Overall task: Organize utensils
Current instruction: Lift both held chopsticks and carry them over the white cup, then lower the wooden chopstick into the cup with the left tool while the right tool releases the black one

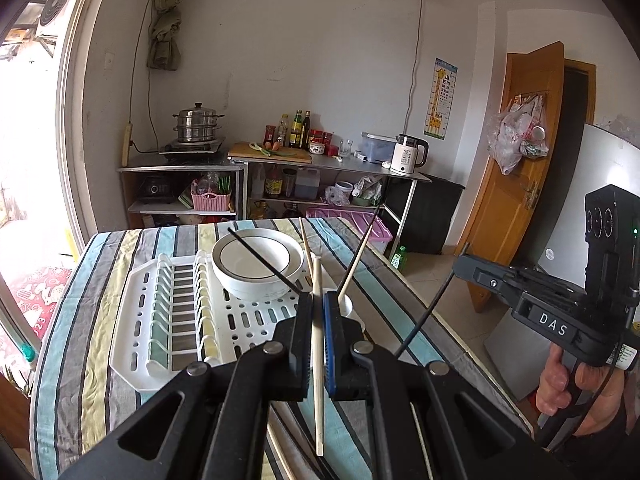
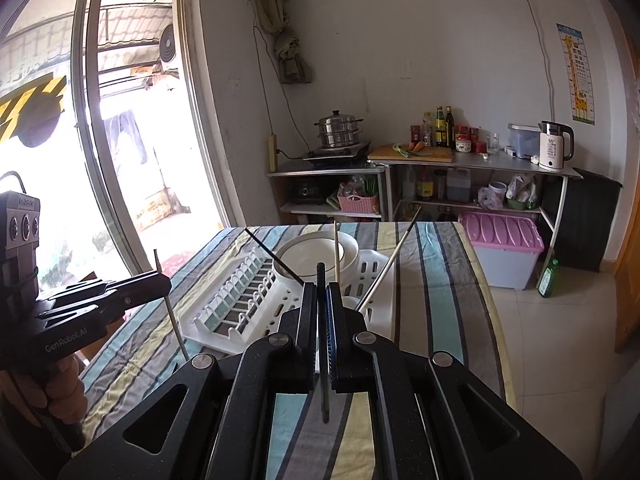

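My left gripper (image 1: 318, 300) is shut on a pale wooden chopstick (image 1: 318, 360), held above the striped table. My right gripper (image 2: 321, 290) is shut on a black chopstick (image 2: 323, 360); it also shows in the left wrist view (image 1: 464, 258) with the black chopstick (image 1: 424, 320) hanging from it. A white dish rack (image 1: 240, 316) lies on the table with stacked white bowls (image 1: 256, 264) in it. A white utensil cup (image 1: 347, 306) on the rack's right holds several chopsticks (image 1: 356, 260). A black chopstick (image 1: 260, 256) leans across the bowls.
The table (image 1: 100, 340) wears a striped cloth. Behind it stand metal shelves (image 1: 280, 168) with a steamer pot, bottles, a kettle (image 1: 408, 154) and a pink-lidded bin (image 2: 504, 240). A glass door is at the left, a wooden door (image 1: 520, 160) at the right.
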Motion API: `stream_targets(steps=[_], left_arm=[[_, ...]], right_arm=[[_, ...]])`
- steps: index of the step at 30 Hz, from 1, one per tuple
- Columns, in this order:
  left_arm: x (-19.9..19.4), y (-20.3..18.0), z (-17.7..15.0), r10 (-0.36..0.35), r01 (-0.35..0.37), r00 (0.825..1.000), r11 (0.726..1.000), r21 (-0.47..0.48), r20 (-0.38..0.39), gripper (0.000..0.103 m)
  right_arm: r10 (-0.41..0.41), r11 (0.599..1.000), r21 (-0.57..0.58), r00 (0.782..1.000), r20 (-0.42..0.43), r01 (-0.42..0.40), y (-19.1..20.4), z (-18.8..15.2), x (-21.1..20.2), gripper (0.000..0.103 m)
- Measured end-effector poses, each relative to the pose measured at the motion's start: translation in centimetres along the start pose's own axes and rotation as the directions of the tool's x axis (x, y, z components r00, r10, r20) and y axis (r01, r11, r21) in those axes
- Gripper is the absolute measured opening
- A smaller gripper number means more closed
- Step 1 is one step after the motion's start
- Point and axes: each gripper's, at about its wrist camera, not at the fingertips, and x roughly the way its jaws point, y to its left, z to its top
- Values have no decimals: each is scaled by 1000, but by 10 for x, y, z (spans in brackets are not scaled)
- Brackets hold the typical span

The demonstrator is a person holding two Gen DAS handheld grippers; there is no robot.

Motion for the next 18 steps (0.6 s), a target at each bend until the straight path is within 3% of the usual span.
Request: stream_targets(steps=[18], left_arm=[[75,-1,76,-2,2,1000,1000,-21,-4,6]], right_arm=[[-3,1000,-2,997,75,3,-14,69,21,4]])
